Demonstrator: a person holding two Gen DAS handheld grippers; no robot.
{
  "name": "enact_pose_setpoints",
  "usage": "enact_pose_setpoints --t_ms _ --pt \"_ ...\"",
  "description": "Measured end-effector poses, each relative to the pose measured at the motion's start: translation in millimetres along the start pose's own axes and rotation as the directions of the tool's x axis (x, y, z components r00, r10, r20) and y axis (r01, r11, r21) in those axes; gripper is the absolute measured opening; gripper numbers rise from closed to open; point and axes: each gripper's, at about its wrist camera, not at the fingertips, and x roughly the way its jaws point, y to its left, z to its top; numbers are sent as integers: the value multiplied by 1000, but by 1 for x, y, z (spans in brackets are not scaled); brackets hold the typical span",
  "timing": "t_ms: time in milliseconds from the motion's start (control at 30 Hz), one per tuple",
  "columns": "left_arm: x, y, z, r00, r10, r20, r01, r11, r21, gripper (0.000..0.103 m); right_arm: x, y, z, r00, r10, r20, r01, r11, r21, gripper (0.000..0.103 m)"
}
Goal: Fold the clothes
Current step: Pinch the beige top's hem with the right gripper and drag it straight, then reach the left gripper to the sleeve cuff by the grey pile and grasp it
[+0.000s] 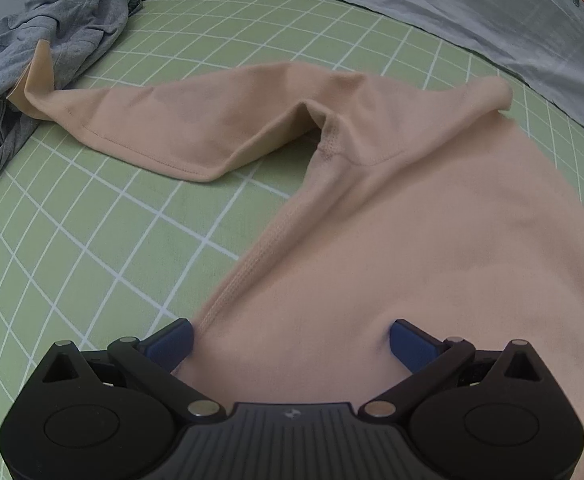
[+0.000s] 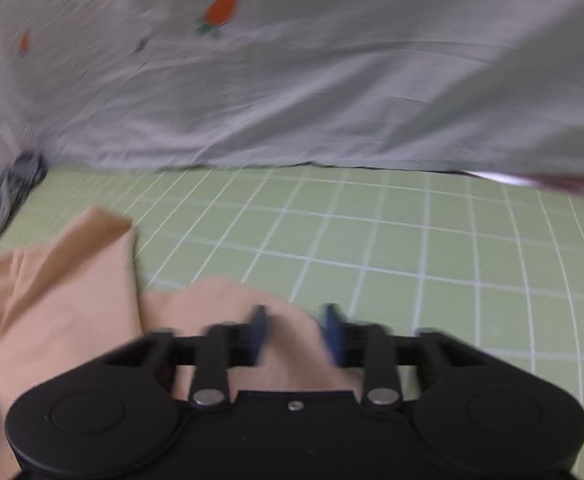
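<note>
A peach long-sleeved shirt [image 1: 412,220] lies spread on the green grid mat [image 1: 92,220]. One sleeve [image 1: 172,128] stretches left toward a pile of clothes. My left gripper [image 1: 292,338] points steeply down at the shirt's side seam, jaws wide apart, with the cloth lying between the blue fingers [image 1: 172,340]. In the blurred right wrist view, my right gripper [image 2: 295,326] has its blue fingers [image 2: 258,328] close together, with a raised fold of the peach shirt [image 2: 72,288] pinched between them near the shirt's edge.
A heap of grey and checked clothes [image 1: 52,48] sits at the mat's far left, over the sleeve's cuff. A pale sheet with carrot prints [image 2: 332,80] runs along the mat's far edge. Bare green mat [image 2: 412,260] extends to the right of the shirt.
</note>
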Motion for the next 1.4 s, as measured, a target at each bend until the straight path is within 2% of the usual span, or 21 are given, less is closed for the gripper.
enact_pose_setpoints --t_ms 33,267,400,467,500,533,600,700,767,1000,1100,1233,1333,1367,1400 --pt "0 0 0 1000 -1 4 1 1000 -1 103 0 1 0 1000 -4 0 4 1000 -23 4" --pt "-1 -4 -5 999 -3 42 3 1000 8 103 -1 -40 -1 993 -113 19 108 978 177 6" --pt "2 -2 -2 999 -5 36 4 1000 5 103 -14 -27 -1 977 -212 0 210 970 123 43" --pt "1 -1 -2 999 -13 36 13 1000 6 103 -29 -22 -4 970 -243 5 240 962 127 48" --pt "0 0 -3 999 -22 37 22 1000 4 103 -39 -20 -7 969 -247 6 244 960 137 57" --pt "-1 1 -3 999 -31 38 31 1000 3 103 -49 -19 -10 968 -251 6 248 958 146 61" --pt "-10 7 -7 996 -85 39 86 996 -22 103 -71 -13 -17 963 -268 7 264 953 152 69" --pt "-37 21 -22 982 -160 97 167 984 -66 103 -112 1 -38 956 -294 5 290 944 155 78" --pt "-55 34 -36 977 -166 134 177 982 -73 103 -136 9 -56 958 -286 0 281 941 188 84" --pt "-92 101 -80 974 -129 187 154 980 -128 103 -177 59 -105 966 -254 -52 259 950 172 92" --pt "-100 132 -95 977 -111 179 140 977 -158 103 -177 83 -118 970 -229 -86 241 956 168 95" --pt "-105 168 -103 982 -87 165 114 981 -158 103 -168 113 -143 958 -234 -166 263 948 180 95" --pt "-110 191 -104 984 -77 162 101 984 -146 103 -165 131 -160 944 -256 -209 296 935 194 94" --pt "-110 198 -103 984 -75 163 99 985 -142 103 -165 137 -165 938 -270 -218 314 929 198 90" --pt "-110 205 -101 984 -73 163 96 985 -140 103 -167 141 -169 933 -289 -215 333 919 211 78"
